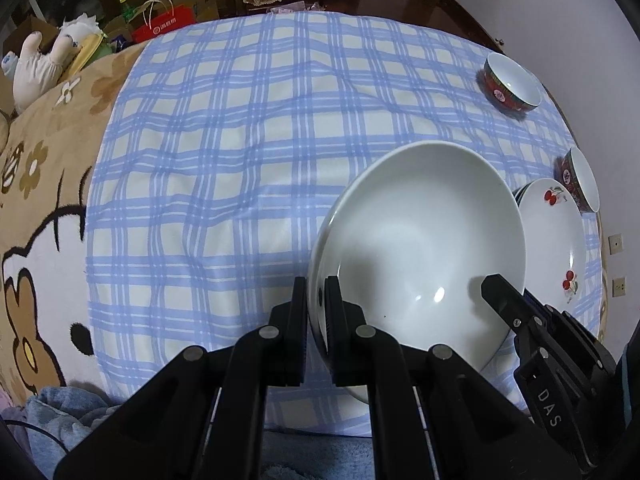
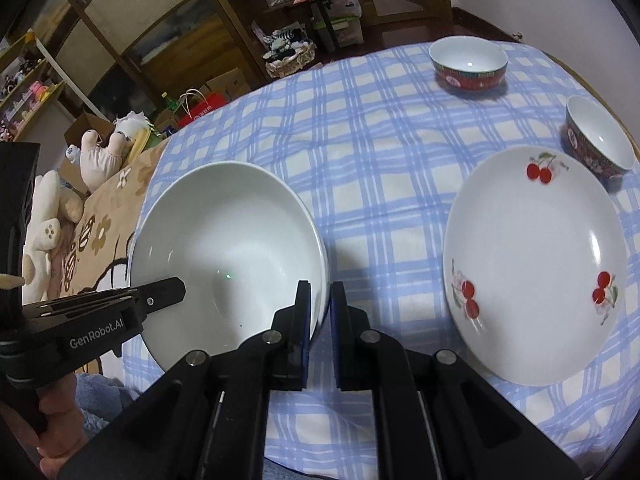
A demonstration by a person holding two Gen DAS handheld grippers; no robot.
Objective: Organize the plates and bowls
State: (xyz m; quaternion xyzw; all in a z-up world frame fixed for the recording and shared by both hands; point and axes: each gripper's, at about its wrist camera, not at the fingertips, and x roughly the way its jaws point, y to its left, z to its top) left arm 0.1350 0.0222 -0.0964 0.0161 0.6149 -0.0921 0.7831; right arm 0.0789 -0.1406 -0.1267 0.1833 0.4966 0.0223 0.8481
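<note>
A large plain white bowl (image 1: 420,240) (image 2: 228,240) hangs between both grippers over the blue checked tablecloth (image 1: 224,160). My left gripper (image 1: 316,284) is shut on its left rim. My right gripper (image 2: 321,286) is shut on the opposite rim, and one of its fingers (image 1: 500,292) shows inside the bowl in the left wrist view. To the right lies a white plate with cherries (image 2: 532,264) (image 1: 556,240). Two small red-patterned bowls (image 2: 468,64) (image 2: 600,140) stand beyond it, at the far right.
A brown cartoon blanket (image 1: 44,200) covers the left side, with plush toys (image 2: 100,156) at its far edge. Behind the table are shelves, boxes, a red bag (image 1: 160,24) and a basket (image 2: 288,56). A white wall runs along the right.
</note>
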